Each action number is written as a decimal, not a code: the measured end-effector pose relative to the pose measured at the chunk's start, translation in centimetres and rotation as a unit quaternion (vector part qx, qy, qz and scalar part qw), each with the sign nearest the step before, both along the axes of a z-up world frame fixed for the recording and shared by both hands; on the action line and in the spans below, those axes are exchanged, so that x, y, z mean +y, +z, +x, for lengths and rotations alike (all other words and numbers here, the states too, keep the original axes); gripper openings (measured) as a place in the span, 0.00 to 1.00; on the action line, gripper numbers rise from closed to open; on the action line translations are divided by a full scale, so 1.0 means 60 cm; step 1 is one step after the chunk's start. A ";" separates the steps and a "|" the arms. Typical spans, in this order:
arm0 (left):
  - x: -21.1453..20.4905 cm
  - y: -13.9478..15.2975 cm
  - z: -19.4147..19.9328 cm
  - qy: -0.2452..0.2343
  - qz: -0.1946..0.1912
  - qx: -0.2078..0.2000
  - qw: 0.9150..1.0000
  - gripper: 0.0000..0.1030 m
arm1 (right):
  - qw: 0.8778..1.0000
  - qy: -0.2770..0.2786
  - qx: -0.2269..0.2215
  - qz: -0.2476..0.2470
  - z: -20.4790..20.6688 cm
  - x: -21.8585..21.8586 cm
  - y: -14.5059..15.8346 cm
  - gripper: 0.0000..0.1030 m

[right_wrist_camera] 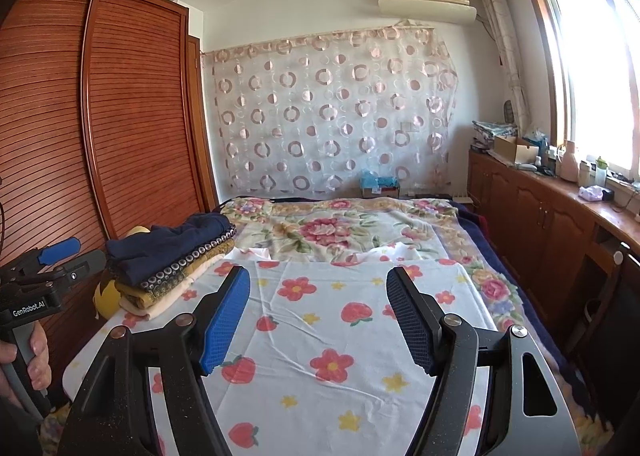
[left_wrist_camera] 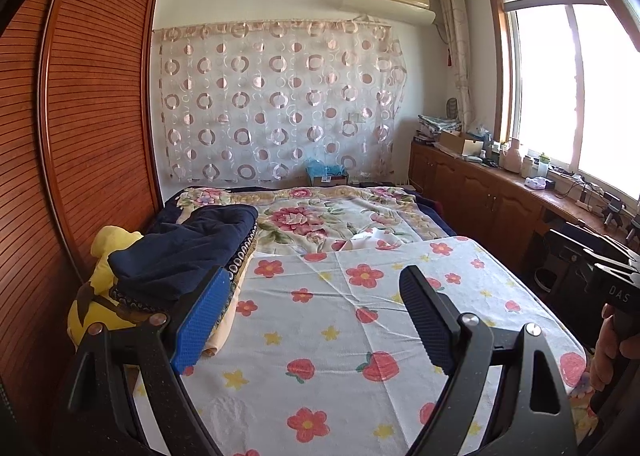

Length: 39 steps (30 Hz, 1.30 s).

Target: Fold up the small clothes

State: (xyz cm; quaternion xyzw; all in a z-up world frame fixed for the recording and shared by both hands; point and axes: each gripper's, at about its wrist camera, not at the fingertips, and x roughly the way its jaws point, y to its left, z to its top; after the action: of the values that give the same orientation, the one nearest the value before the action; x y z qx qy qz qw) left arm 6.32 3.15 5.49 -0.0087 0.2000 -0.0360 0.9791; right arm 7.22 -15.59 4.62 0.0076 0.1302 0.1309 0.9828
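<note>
Both grippers, left gripper and right gripper, are black speckled frames with silver screws and textured blue pads on the fingers. Handles read "GenRobot.AI" and "DAS". Bare-skinned hands grip them.

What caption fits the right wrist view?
Open right gripper above flowered cloth; folded clothes stacked at left.

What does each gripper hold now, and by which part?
Nothing. The left gripper and the right gripper are both open and empty above the flowered cloth. The folded clothes lie untouched at the left.
</note>
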 end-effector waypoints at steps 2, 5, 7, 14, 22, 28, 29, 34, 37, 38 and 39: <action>0.000 0.000 0.000 0.000 0.000 0.000 1.000 0.85 | 1.000 0.000 -0.001 0.000 -0.002 -0.005 0.002 0.70; 0.001 -0.001 0.000 0.000 0.000 0.000 1.000 0.85 | 1.000 0.000 0.000 0.000 -0.005 -0.008 0.002 0.70; 0.001 -0.001 0.000 0.000 0.001 0.000 1.000 0.85 | 1.000 0.001 0.000 -0.001 -0.006 -0.011 0.003 0.70; 0.001 -0.001 0.000 0.000 0.001 -0.001 1.000 0.85 | 1.000 0.002 -0.001 -0.001 -0.009 -0.017 0.008 0.70; 0.002 -0.003 0.000 -0.001 0.001 -0.001 1.000 0.85 | 1.000 0.002 -0.001 0.000 -0.009 -0.021 0.009 0.70; 0.004 -0.003 0.000 0.000 0.001 -0.001 1.000 0.85 | 1.000 0.002 -0.003 0.000 -0.009 -0.024 0.009 0.70; 0.003 -0.004 0.000 0.000 0.001 -0.002 1.000 0.85 | 1.000 0.002 -0.003 0.000 -0.009 -0.024 0.010 0.70; 0.004 -0.004 0.000 -0.001 0.001 -0.001 1.000 0.85 | 1.000 0.002 -0.003 0.000 -0.009 -0.024 0.010 0.70; 0.004 -0.005 0.000 0.000 0.002 -0.002 1.000 0.85 | 1.000 0.001 -0.004 0.000 -0.008 -0.024 0.010 0.70; 0.005 -0.004 0.000 0.000 0.001 -0.002 1.000 0.85 | 1.000 0.001 -0.004 0.000 -0.008 -0.024 0.010 0.70; 0.004 -0.005 0.000 0.000 0.001 -0.002 1.000 0.85 | 1.000 0.001 -0.004 0.000 -0.008 -0.025 0.011 0.70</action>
State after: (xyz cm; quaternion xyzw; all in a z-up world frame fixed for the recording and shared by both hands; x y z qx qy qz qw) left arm 6.31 3.36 5.17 -0.0073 0.1977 -0.0361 0.9796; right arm 6.76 -17.09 5.27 0.0072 0.1267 0.1321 0.9831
